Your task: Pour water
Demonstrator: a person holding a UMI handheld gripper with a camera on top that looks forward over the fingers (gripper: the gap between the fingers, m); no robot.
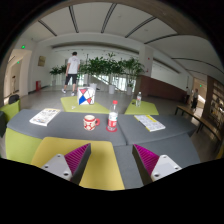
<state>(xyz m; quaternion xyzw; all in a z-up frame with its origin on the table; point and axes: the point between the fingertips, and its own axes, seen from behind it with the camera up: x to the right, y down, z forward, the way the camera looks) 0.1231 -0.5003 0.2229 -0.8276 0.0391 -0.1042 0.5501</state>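
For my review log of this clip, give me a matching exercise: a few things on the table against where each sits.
Things:
1. bottle
2. cup
3. carton
4. tool

Places:
A. farther back, behind the cup
B. nearest, fingers apart and holding nothing
C. ahead of the fingers, right of the cup
D. ahead of the fingers, left of the bottle

Pairs: 1-C, 2-D, 3-A, 4-B

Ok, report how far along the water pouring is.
Nothing looks done yet. The gripper holds nothing, its jaws open and short of the bottle, which stands upright on the table beside the cup. Grasping, pouring and setting down all remain.
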